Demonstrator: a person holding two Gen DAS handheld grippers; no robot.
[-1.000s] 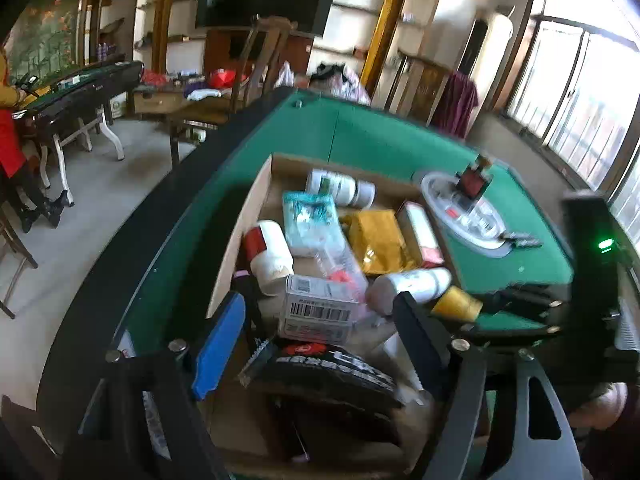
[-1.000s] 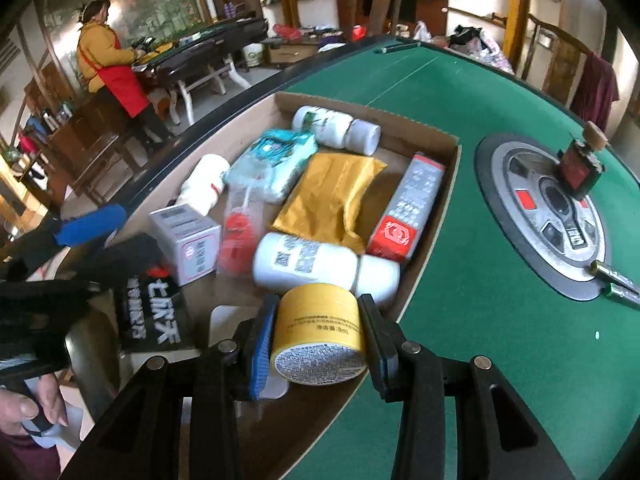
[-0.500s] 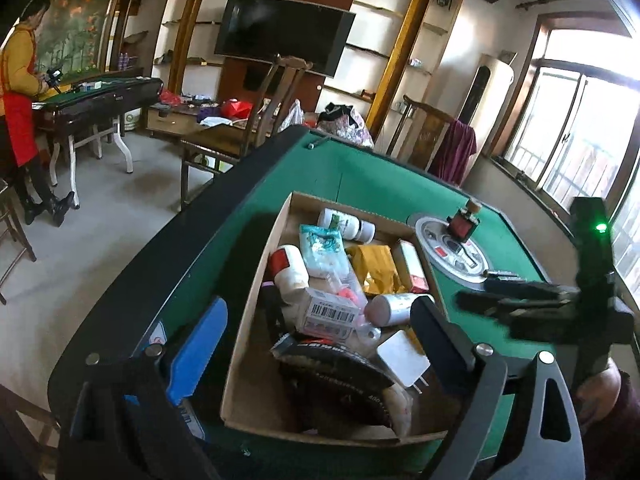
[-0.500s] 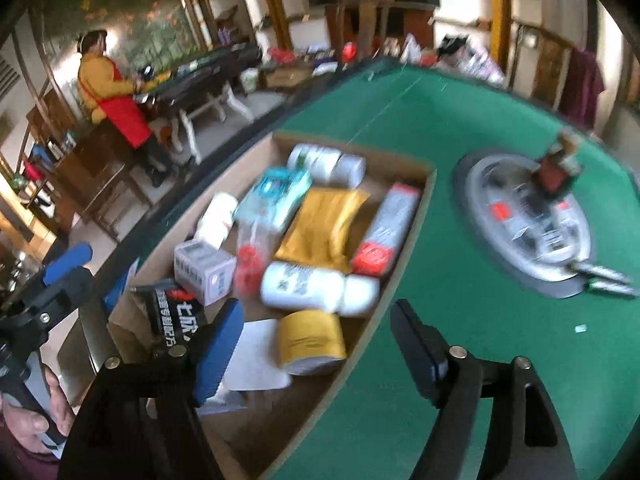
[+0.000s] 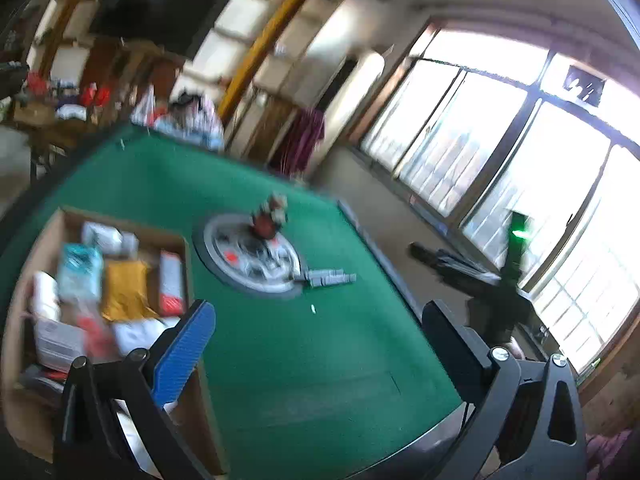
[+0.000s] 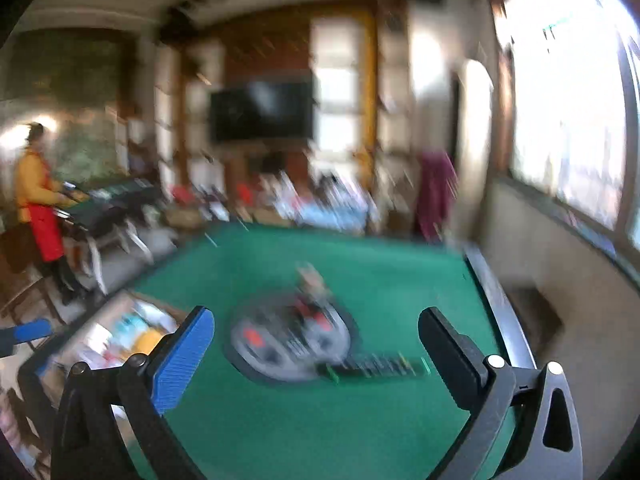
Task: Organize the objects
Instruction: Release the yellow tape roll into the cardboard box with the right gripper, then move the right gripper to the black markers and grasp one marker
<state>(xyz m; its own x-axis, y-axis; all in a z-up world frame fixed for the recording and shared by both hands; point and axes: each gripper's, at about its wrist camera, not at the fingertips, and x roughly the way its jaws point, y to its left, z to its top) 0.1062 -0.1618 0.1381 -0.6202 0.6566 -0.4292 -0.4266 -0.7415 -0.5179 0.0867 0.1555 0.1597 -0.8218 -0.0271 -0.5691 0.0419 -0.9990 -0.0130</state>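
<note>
cardboard box (image 5: 120,224) on green table (image 5: 304,360)

No legible text, both views blurred.

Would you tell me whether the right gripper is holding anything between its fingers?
No, the right gripper has its jaws opening wide with only the green table showing in the gap.

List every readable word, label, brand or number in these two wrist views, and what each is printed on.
None can be read.
Packages in the cardboard box: print smeared by motion blur.
Red and white carton: markings unreadable.
Round centre panel on the green table: red marks only, no legible characters.
Dark window sign: white shapes, unreadable.
</note>
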